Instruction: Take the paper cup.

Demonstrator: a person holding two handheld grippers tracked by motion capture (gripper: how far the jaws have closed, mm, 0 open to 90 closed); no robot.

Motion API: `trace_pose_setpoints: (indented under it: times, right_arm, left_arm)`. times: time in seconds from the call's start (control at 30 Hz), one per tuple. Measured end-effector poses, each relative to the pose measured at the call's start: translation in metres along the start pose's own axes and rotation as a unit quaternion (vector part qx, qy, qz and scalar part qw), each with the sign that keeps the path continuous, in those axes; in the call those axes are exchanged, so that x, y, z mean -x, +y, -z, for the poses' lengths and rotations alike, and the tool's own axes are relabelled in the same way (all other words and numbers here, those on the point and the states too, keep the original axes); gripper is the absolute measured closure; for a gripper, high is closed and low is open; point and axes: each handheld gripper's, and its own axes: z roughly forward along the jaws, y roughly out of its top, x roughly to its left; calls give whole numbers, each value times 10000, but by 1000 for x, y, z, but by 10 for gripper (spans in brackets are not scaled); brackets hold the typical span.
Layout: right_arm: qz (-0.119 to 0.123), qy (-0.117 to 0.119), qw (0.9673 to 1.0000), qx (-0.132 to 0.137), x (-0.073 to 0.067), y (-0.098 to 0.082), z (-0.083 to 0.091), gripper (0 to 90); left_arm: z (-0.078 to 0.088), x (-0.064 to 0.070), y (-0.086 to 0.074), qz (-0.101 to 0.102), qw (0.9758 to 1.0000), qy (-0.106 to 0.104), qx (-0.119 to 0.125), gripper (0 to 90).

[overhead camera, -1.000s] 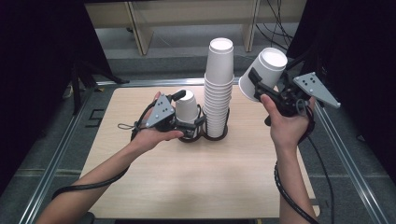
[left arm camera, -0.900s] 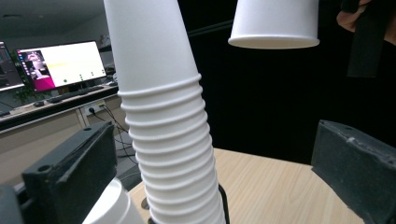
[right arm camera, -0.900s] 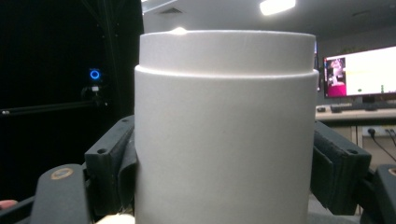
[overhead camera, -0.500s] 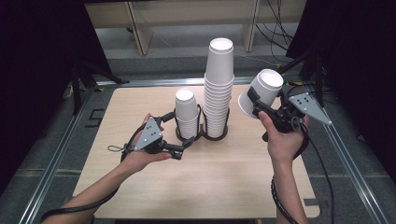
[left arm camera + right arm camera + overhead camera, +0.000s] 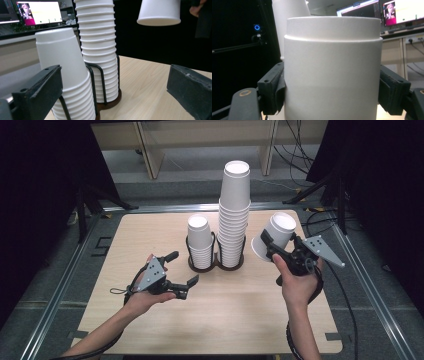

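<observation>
High view: the right hand-held gripper (image 5: 267, 247) is clamped on a white paper cup (image 5: 274, 236), bottom up, right of the tall cup stack (image 5: 234, 215). Left hand-held gripper (image 5: 182, 270), jaws apart and holding nothing, hovers over the bench (image 5: 240, 310), near the short cup stack (image 5: 200, 242).

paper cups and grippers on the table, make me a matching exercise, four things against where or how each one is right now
Things:
1. tall cup stack
2. short cup stack
3. single cup
4. left gripper

States:
A. held off the table, tilted, between the jaws of the right gripper
B. open, with nothing between its jaws, in front of the wire holder
C. in the holder's right ring, the higher of the two
D. in the holder's left ring, the lower of the two

Pairs: 1-C, 2-D, 3-A, 4-B
</observation>
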Motion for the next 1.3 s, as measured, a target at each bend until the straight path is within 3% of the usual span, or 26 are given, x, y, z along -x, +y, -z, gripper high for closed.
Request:
trace_pose_setpoints:
  times: [0.4, 0.5, 0.67, 0.77, 0.9, 0.93, 1.03, 1.23, 1.3]
  right_arm:
    - [-345, -63, 9992, -203, -1, -33, 1, 218]
    - [-317, -21, 9992, -239, -3, -40, 0, 218]
    - [-571, 10, 9977, -377, -7, -54, -3, 218]
    - [-554, 9, 9976, -423, -8, -62, -4, 218]
    - [-726, 11, 9964, -449, -12, -68, -3, 218]
    - [-621, -43, 9970, -469, -11, -71, -4, 218]
    - [-796, 87, 9956, -493, -15, -75, -3, 218]
    - [-886, 162, 9947, -493, -18, -84, -4, 218]
    - [-1132, 155, 9923, -476, -21, -88, -4, 219]
  left_arm:
    - [12, -2, -20, 111, 9997, 134, -146, 0]
    - [13, 0, -23, 136, 9997, 127, -157, 0]
    - [12, 4, -30, 239, 9995, 175, -120, 0]
    - [7, 8, -33, 296, 9994, 151, -83, 0]
    - [1, 15, -34, 294, 9995, 69, -97, 0]
    - [-1, 17, -35, 312, 9995, 45, -89, 0]
    - [-4, 22, -35, 279, 9995, 0, -116, 0]
    - [-8, 29, -35, 247, 9995, -107, -136, 0]
    - [-8, 31, -35, 243, 9995, -148, -124, 0]
